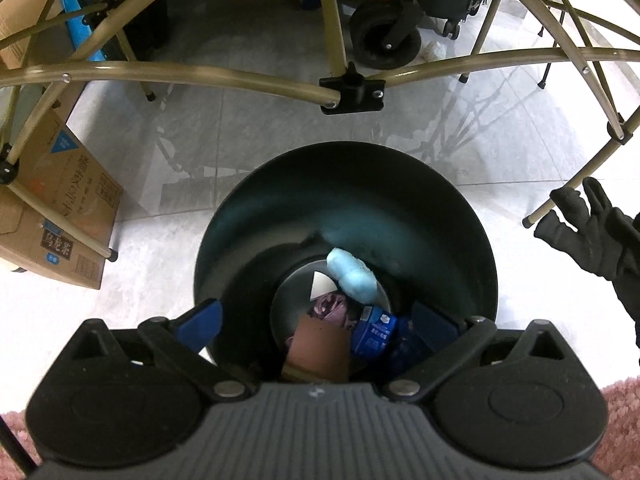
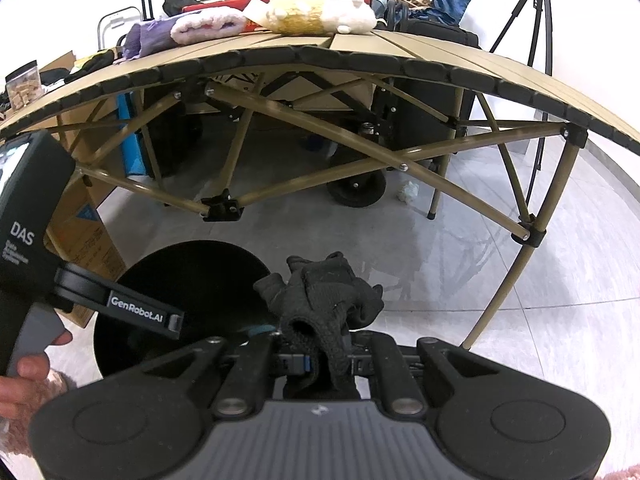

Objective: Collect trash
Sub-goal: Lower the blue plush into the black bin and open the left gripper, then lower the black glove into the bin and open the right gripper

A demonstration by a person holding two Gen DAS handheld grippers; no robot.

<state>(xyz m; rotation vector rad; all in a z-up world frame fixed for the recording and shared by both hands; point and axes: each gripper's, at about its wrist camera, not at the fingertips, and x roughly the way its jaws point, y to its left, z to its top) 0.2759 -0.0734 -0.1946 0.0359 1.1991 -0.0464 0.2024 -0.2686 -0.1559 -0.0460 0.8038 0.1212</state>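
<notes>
A black round trash bin (image 1: 280, 200) stands on the floor below my left gripper (image 1: 318, 322), which is open and empty over its mouth. Inside lie a light blue wad (image 1: 352, 278), a blue packet (image 1: 374, 334), a purple wrapper (image 1: 330, 306) and a brown piece (image 1: 316, 350). My right gripper (image 2: 320, 360) is shut on a black knit glove (image 2: 324, 300), held just right of the bin (image 2: 192, 276). The glove also shows at the right edge of the left wrist view (image 1: 588, 232).
A folding table (image 2: 360, 50) with tan legs (image 1: 200, 76) stands behind the bin, with plush items (image 2: 316, 14) on top. Cardboard boxes (image 1: 68, 208) sit at the left. A black wheel (image 1: 384, 40) and crumpled white paper (image 2: 408, 192) lie under the table. Pink rug (image 1: 620, 424) nearby.
</notes>
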